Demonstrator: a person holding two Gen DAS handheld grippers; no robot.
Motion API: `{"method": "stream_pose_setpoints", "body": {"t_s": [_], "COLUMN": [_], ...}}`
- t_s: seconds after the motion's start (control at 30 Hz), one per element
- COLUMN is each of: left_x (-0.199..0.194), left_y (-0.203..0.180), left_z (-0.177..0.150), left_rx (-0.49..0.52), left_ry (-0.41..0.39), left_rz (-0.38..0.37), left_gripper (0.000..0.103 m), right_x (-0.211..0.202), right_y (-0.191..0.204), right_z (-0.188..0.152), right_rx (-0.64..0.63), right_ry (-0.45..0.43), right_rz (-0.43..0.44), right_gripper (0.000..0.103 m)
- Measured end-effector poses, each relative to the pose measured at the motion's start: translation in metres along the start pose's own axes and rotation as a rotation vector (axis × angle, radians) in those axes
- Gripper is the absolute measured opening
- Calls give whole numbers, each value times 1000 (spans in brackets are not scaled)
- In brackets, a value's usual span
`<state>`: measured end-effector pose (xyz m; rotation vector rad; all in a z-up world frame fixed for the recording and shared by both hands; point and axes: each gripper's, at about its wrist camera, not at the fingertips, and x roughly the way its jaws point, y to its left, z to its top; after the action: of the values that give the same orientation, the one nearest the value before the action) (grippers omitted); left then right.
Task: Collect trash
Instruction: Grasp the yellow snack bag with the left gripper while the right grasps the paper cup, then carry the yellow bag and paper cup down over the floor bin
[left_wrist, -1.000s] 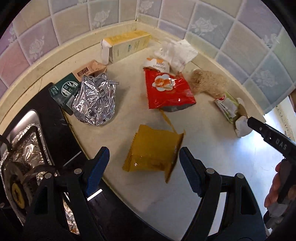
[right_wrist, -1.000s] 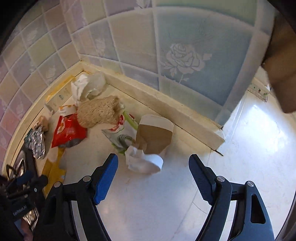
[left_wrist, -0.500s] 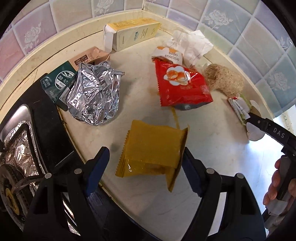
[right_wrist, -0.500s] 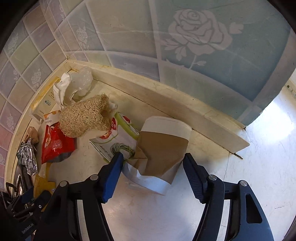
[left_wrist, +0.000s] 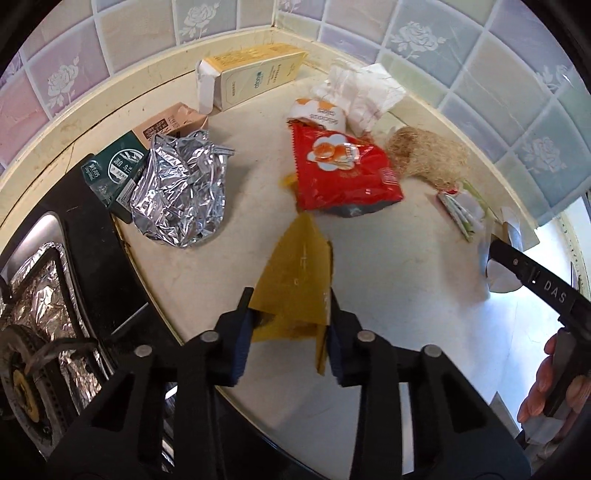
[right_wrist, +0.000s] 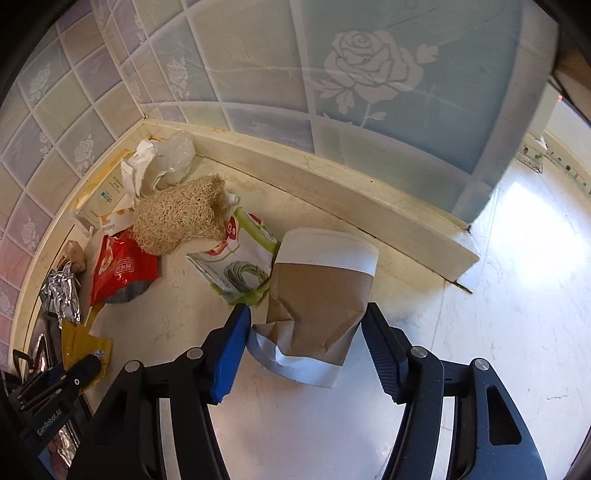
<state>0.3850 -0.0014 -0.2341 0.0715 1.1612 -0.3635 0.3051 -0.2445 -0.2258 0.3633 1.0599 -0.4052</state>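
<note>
Pastel rose-patterned tiles behind a cream table (left_wrist: 388, 280) strewn with trash, meeting in a corner. Landmark for all places: red snack bag (left_wrist: 343, 173), lying flat near the middle of the litter.

Toward the camera from the red bag: yellow wrapper (left_wrist: 295, 284), pinched at its near end by the left gripper (left_wrist: 286, 332), narrowed onto it so the far corner stands up as a peak. Probably gripped at the edge because a flat foil packet offers no other purchase. Glossy mustard yellow, creased, one side folded under.

Right of the red bag, past a tan loofah scrubber (right_wrist: 181, 218) and a green-and-white packet (right_wrist: 240, 269): crushed paper cup (right_wrist: 317, 295), brown sleeve with white bands, lying on its side and dented at the base. Right gripper (right_wrist: 303, 347) set wide around it, one finger on each side; whether the blue pads touch the paper yet is hard to tell.

Left of the red bag: crumpled silver foil (left_wrist: 181, 192), partly covering a dark green box (left_wrist: 110, 166). Behind the bag: long yellow carton (left_wrist: 251, 74) and white tissue wad (left_wrist: 362, 92), pushed toward the wall.
</note>
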Motion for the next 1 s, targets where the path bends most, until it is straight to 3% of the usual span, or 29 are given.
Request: {"method": "stream_pose_setpoints", "body": {"t_s": [0.57,0.77,1.0], "left_x": [-115,-167,-215], "left_y": [-72,-108,-157], "left_z": [-47,-85,-151], "left_rx": [87,81,23], "left_ry": [-155,-223,-291], "left_rz": [8,25,50], "left_gripper": [25,25,25], "right_x": [-118,-178,-245], "right_y": [-14,-31,-64], "right_z": [-39,-71,-126], "right_rx": [-83,-162,-273], "right_ry": [-108,-144,-178], "right_rz": [184,278,386], "right_gripper": [61,61,61]}}
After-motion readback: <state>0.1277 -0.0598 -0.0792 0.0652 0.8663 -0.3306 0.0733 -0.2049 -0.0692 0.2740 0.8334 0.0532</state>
